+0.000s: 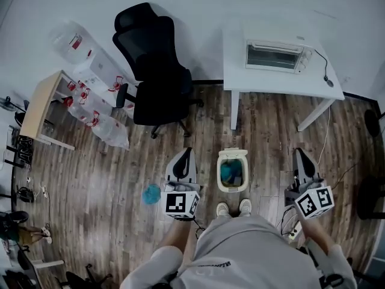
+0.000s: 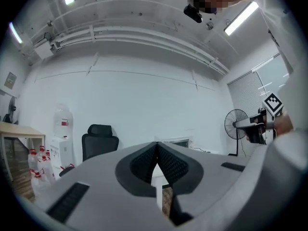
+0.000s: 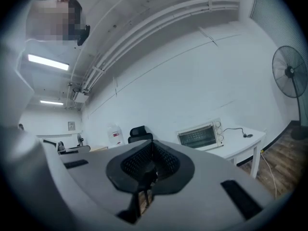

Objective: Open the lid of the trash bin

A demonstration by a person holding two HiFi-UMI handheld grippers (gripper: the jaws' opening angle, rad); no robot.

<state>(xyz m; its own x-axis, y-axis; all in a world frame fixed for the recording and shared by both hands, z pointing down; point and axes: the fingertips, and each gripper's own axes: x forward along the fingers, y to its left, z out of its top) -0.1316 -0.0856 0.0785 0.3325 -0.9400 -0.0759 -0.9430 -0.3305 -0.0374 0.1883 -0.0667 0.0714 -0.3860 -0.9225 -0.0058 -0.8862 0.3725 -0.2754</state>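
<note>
The trash bin [image 1: 220, 174] stood on the wooden floor [image 1: 108, 173] between the two tools, just beyond the person's shoes [image 1: 233, 208]. Its mouth seemed to face up, with something teal inside. A pale flap at its far edge was probably the lid [image 1: 232, 154] tipped back, though the head view was too small to settle that. The left tongs [image 1: 187, 152] hung left of the bin and the right tongs [image 1: 299, 153] well to its right. Neither touched it. In the left gripper view the left tongs [image 2: 157, 150] were closed tip to tip on nothing and aimed level at the far wall. The right tongs [image 3: 150, 150] were also closed and empty, pointing toward the toaster oven [image 3: 199, 136] on the white tabletop [image 3: 240, 146]. The main risk I saw was the reach. The bin sat low, and neither tool's camera had it in view, so a blind downward move could strike the rim. The bin looked light and might then slide or tip toward the blue object [image 1: 151, 193]. Closed tongs could only nudge a lid, and a half-raised one might drop shut.
</note>
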